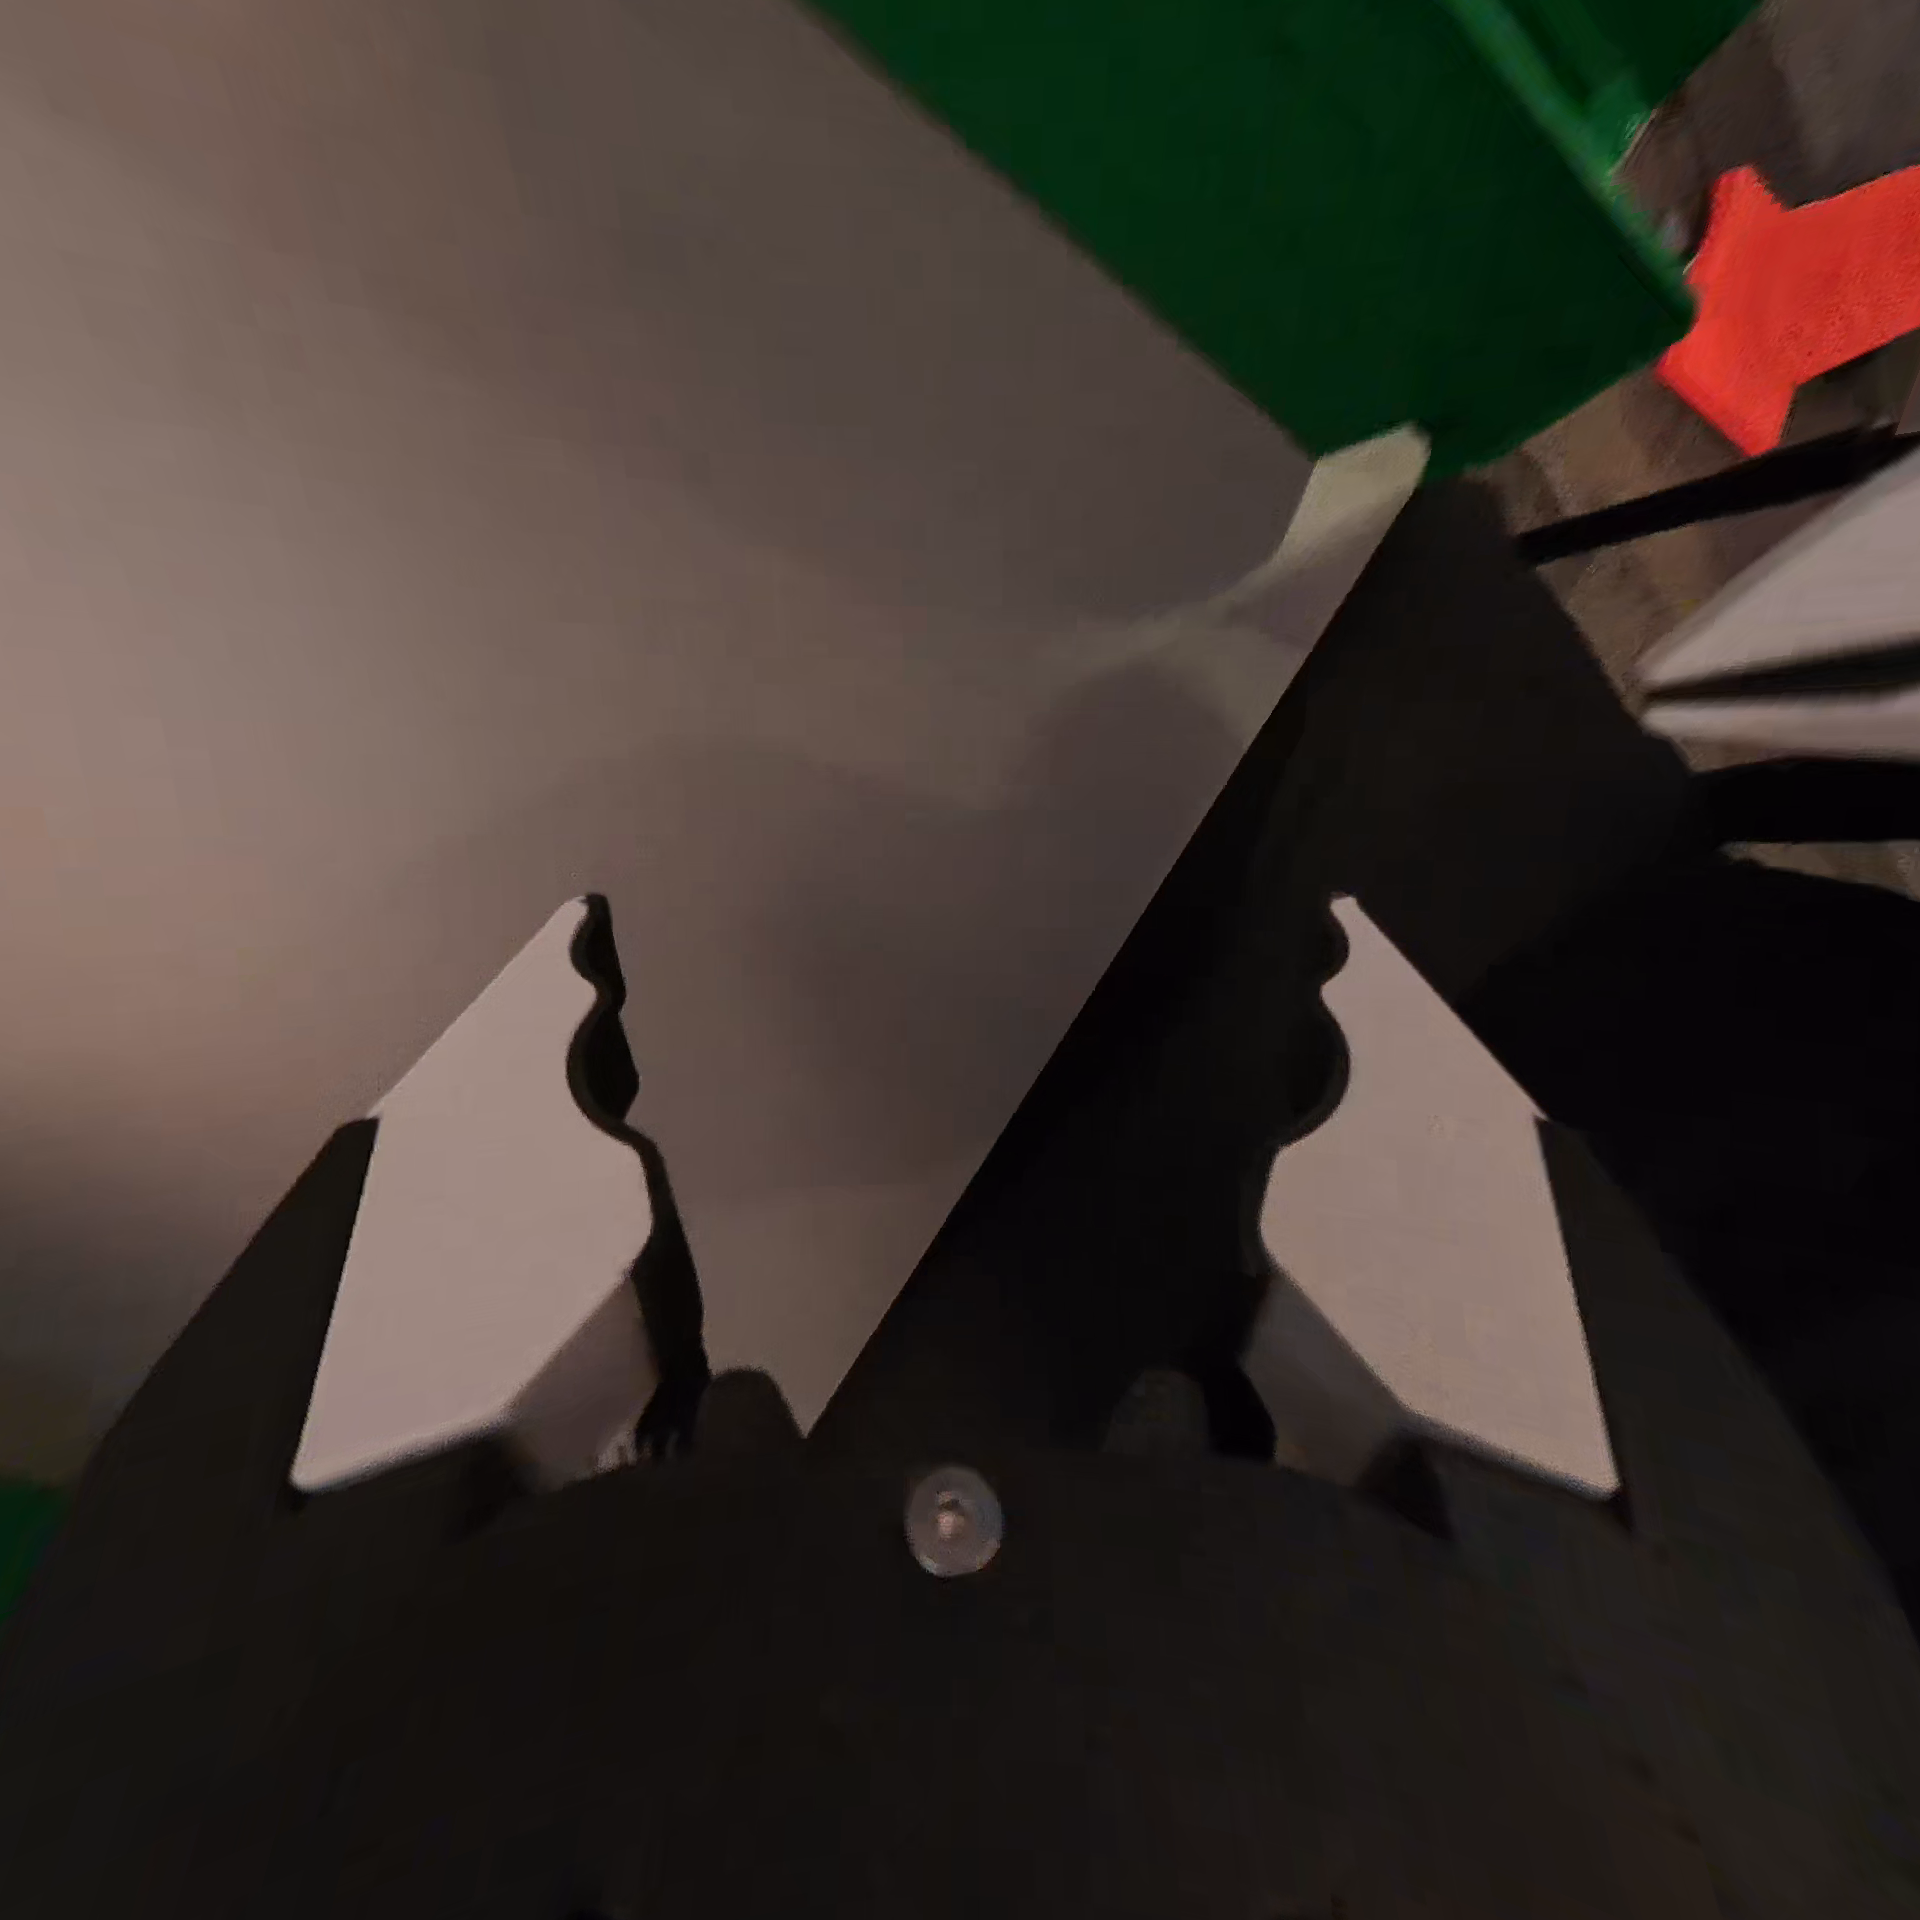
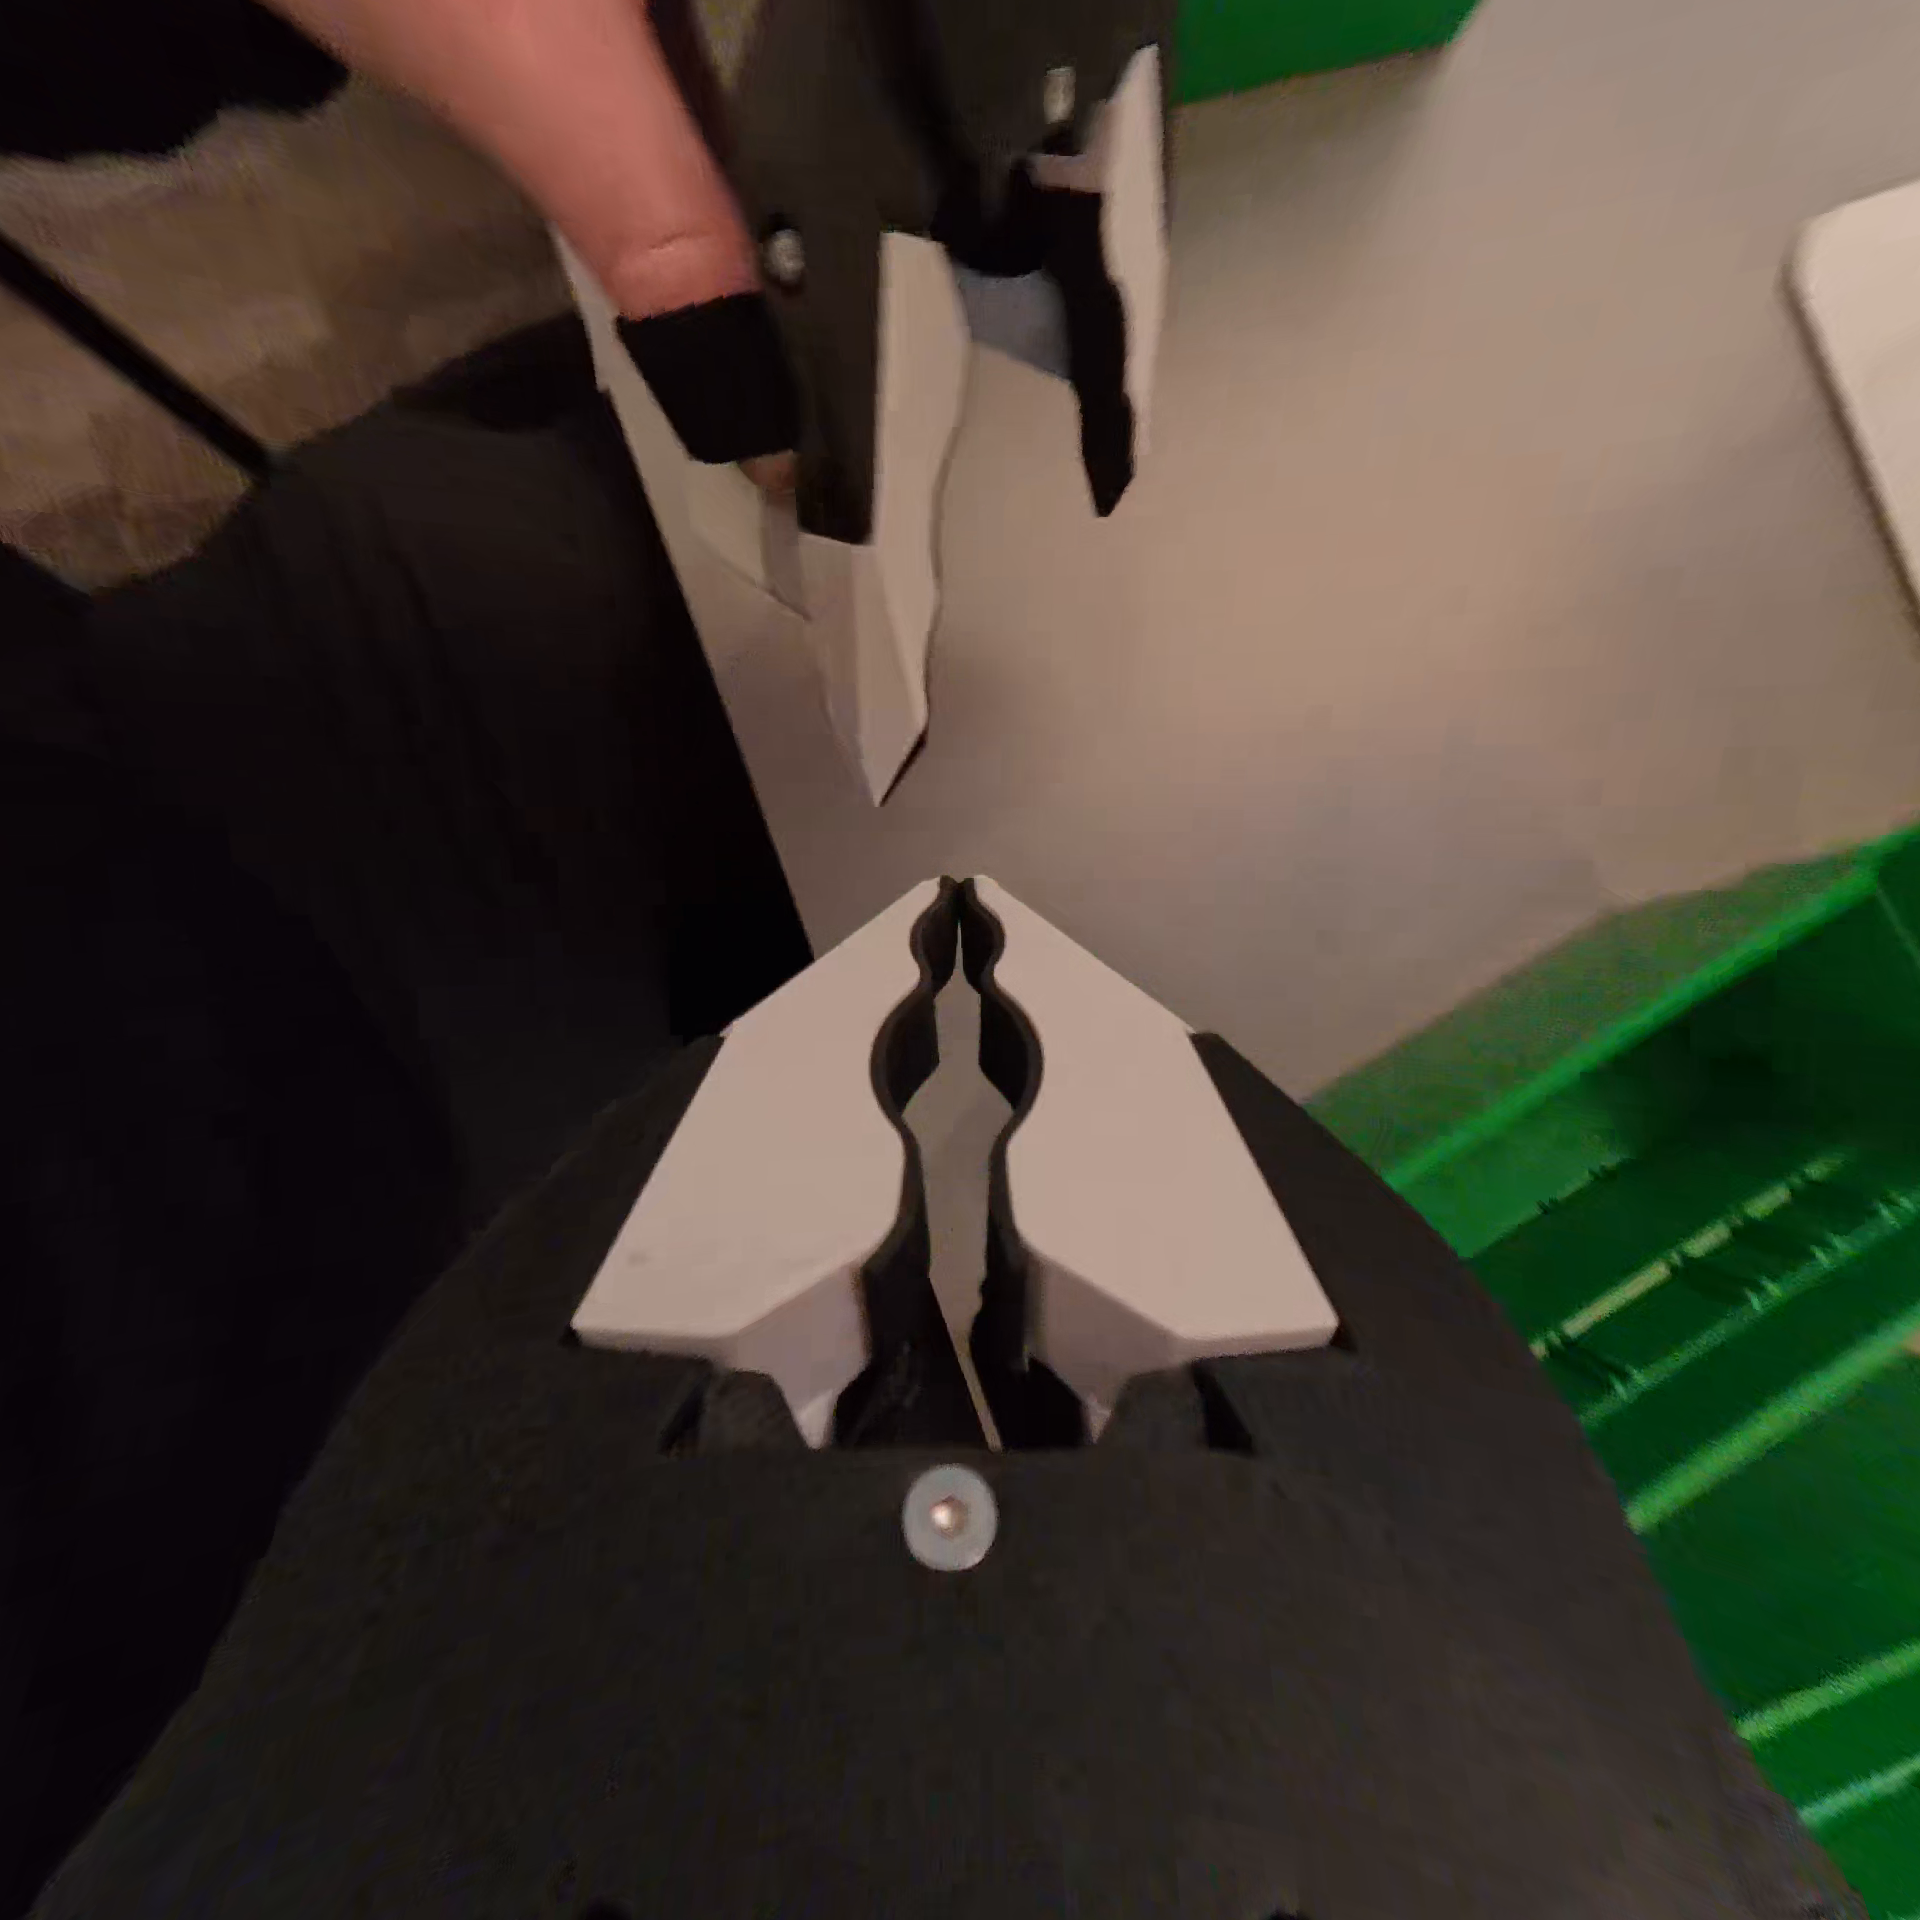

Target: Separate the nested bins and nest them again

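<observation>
In the left wrist view my left gripper is wide open with nothing between its fingers, over the pale table near its edge. A green bin lies ahead at the upper right, apart from the fingers. In the right wrist view my right gripper is shut, its tips touching with nothing between them, above the table. A green bin with ribbed inner walls sits at the lower right. The left gripper also shows there, held by a hand, open and empty.
A second green piece shows at the top of the right wrist view. A pale object's corner lies at the right edge. A red shape lies on the floor beyond the table. A dark area lies past the table edge.
</observation>
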Demonstrator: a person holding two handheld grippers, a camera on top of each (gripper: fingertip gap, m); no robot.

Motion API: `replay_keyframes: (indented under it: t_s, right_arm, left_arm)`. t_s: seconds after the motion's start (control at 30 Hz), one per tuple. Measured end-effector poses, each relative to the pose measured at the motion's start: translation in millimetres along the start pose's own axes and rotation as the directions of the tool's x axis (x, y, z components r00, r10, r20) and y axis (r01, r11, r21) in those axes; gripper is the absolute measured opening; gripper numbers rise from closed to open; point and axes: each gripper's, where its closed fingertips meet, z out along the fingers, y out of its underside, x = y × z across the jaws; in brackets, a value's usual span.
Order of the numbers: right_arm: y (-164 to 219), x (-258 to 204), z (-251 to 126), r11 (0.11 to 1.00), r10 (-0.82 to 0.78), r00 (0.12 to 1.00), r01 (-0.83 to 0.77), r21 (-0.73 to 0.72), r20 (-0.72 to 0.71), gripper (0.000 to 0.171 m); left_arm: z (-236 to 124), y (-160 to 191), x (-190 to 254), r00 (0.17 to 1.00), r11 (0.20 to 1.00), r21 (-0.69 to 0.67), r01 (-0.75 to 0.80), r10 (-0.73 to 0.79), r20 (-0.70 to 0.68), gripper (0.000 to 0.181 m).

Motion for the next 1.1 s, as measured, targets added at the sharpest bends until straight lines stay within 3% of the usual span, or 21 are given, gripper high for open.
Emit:
replay_keyframes:
  t_s: [0.23,0.3,0.57,0.8,0.93,0.97,1.0,1.1]
  right_arm:
    - [22,-40,81,0.981,-0.086,0.996,0.091,-0.169,0.035,0.000]
    - [27,-35,91,0.979,-0.090,0.996,0.087,-0.187,-0.006,0.000]
    - [77,-13,129,0.945,-0.103,0.993,0.080,-0.317,-0.056,0.000]
    - [66,-8,137,0.957,-0.195,0.976,0.169,-0.234,-0.093,0.000]
    - [66,-7,137,0.967,-0.123,0.992,0.113,-0.230,-0.033,0.000]
    - [65,-5,138,0.973,-0.080,0.997,0.073,-0.220,-0.022,0.000]
    - [62,-4,140,0.981,-0.037,0.999,0.036,-0.192,-0.002,0.000]
    - [55,-6,145,0.988,0.001,1.000,0.000,-0.152,0.007,0.000]
  left_arm:
    - [30,37,-19,0.998,0.997,-0.069,0.041,-0.038,0.049,0.123]
    - [42,38,-18,0.999,0.996,-0.076,0.038,-0.037,0.020,0.122]
    - [54,30,-29,0.989,0.997,-0.019,-0.069,0.071,0.126,0.104]
    - [66,22,-34,0.964,0.987,-0.015,-0.159,0.158,0.212,0.126]
    - [67,19,-43,0.957,0.986,-0.040,-0.162,0.166,0.238,0.133]
    - [66,18,-46,0.955,0.988,-0.032,-0.149,0.152,0.256,0.126]
    - [63,13,-55,0.943,0.991,-0.011,-0.135,0.132,0.306,0.108]
    - [63,3,-62,0.940,0.991,0.044,-0.124,0.103,0.325,0.095]
